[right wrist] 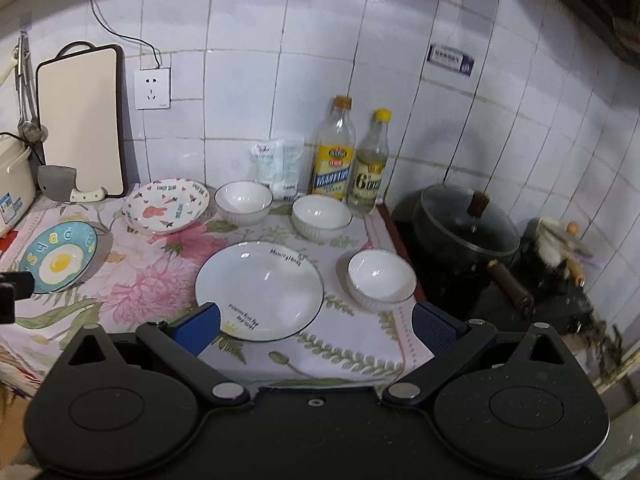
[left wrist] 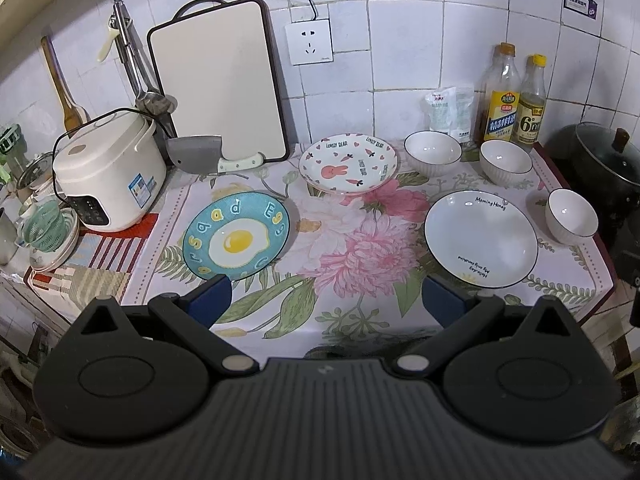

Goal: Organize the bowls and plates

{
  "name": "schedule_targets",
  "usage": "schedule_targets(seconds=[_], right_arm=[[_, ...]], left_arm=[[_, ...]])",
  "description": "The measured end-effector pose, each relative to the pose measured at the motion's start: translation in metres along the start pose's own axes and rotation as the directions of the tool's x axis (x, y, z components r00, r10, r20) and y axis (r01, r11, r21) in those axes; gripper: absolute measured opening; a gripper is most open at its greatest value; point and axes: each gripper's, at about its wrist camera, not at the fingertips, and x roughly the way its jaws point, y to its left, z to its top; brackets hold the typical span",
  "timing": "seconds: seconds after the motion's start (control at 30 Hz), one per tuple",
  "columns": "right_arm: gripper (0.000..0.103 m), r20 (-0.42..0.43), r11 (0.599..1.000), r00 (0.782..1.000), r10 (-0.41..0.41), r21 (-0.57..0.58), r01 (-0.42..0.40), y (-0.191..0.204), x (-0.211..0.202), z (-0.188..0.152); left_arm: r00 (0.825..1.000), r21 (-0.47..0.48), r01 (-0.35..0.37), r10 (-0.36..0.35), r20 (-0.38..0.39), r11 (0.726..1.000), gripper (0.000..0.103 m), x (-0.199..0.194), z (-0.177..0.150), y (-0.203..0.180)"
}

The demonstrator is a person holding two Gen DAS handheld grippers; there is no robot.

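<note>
From my left wrist camera, the left gripper [left wrist: 326, 300] hangs above the near edge of the surface [left wrist: 344, 320], its jaws spread wide and holding nothing. On the flowered cloth lie a blue egg plate [left wrist: 236, 235] at left, a rabbit plate [left wrist: 349, 163] farther back near the middle, and a large white plate [left wrist: 481, 239] at right. Three white bowls sit apart from each other: one [left wrist: 433, 153] just right of the rabbit plate, one [left wrist: 506, 161] in front of two bottles [left wrist: 514, 98], one [left wrist: 571, 217] at the right edge. A rice cooker [left wrist: 108, 170] stands at far left, with a cutting board [left wrist: 218, 82] leaning on the tiled wall. From my right wrist camera, the right gripper [right wrist: 316, 328] hovers over the near rim of the large white plate [right wrist: 259, 290], jaws wide, empty. A white bowl [right wrist: 381, 279] sits just right of that plate; a lidded black pot [right wrist: 466, 236] stands beyond the surface's right edge.
</note>
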Motion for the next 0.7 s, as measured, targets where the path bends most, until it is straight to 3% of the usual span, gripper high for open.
schedule_targets(seconds=[0.23,0.47,0.7], right_arm=[[0.103,0.067,1.0,0.998,0.002,0.025,-0.003,0.0,-0.001,-0.01],[0.103,0.131,0.999,0.991,-0.028,-0.034,0.033,0.008,-0.003,-0.02],[0.103,0.134,1.0,0.991,0.012,0.019,-0.015,0.006,-0.005,-0.018]], left_arm=[[1.0,-0.001,0.011,-0.011,-0.012,1.0,0.103,0.002,-0.006,0.003],[1.0,-0.001,0.015,-0.015,-0.012,1.0,0.103,0.004,-0.013,0.004],[1.0,0.023,-0.003,0.002,0.03,1.0,0.103,0.004,-0.016,0.004]])
